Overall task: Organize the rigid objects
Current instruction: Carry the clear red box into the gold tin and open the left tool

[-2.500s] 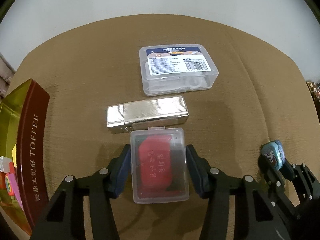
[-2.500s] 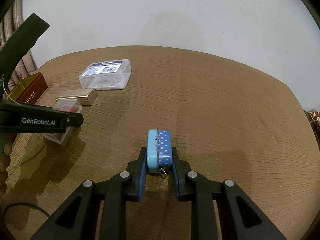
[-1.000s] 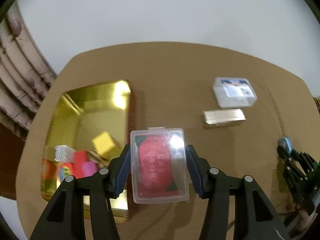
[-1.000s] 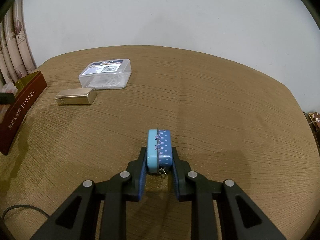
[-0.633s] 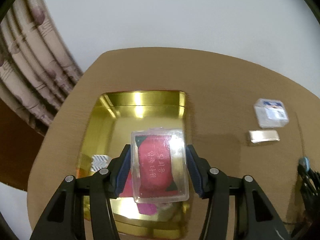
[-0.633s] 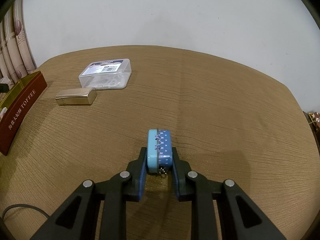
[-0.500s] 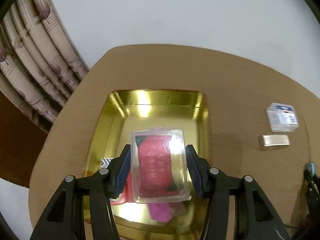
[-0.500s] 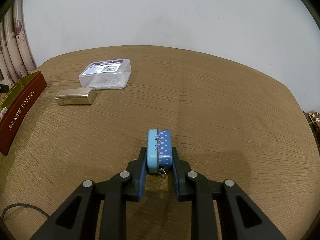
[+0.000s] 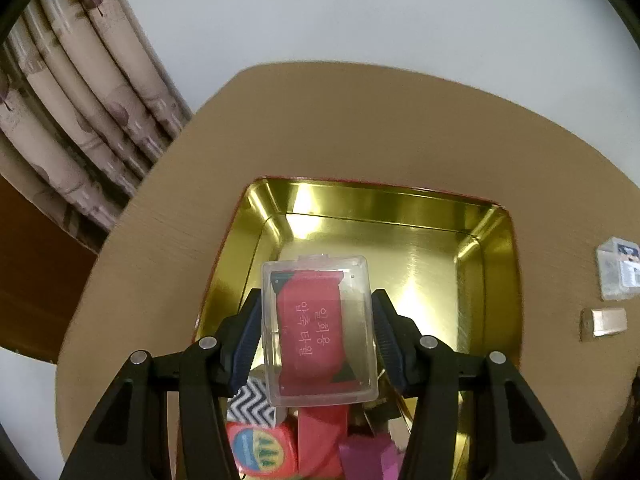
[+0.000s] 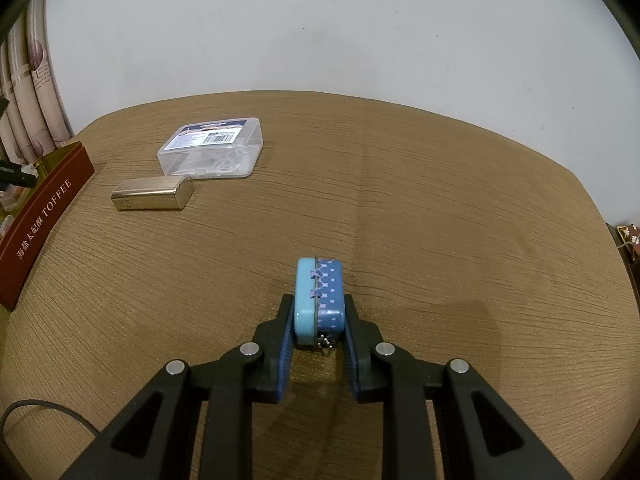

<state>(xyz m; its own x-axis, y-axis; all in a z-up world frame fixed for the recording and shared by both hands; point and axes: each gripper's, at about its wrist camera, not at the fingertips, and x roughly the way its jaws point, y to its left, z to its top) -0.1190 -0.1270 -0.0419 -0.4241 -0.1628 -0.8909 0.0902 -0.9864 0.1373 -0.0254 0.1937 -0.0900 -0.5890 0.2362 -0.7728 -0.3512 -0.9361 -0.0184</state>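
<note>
My left gripper (image 9: 318,332) is shut on a clear plastic case with a red insert (image 9: 318,330) and holds it above the gold tin box (image 9: 404,236). Several small items lie in the tin's near end, among them a zigzag-patterned piece (image 9: 252,402) and a red round-labelled one (image 9: 260,446). My right gripper (image 10: 318,316) is shut on a small blue tin (image 10: 319,300), low over the brown table. A clear labelled box (image 10: 212,148) and a silver metal case (image 10: 152,197) lie on the table; both also show at the right edge of the left wrist view, box (image 9: 618,268), case (image 9: 604,322).
The tin's dark red side marked TOFFEE (image 10: 40,220) stands at the table's left edge. Curtains (image 9: 72,120) hang behind the table's left corner. A white wall is behind. A cable (image 10: 48,412) lies at the near left.
My left gripper lifted the clear case off the table and carried it left, over the gold tin. The right gripper has stayed still with the blue tin.
</note>
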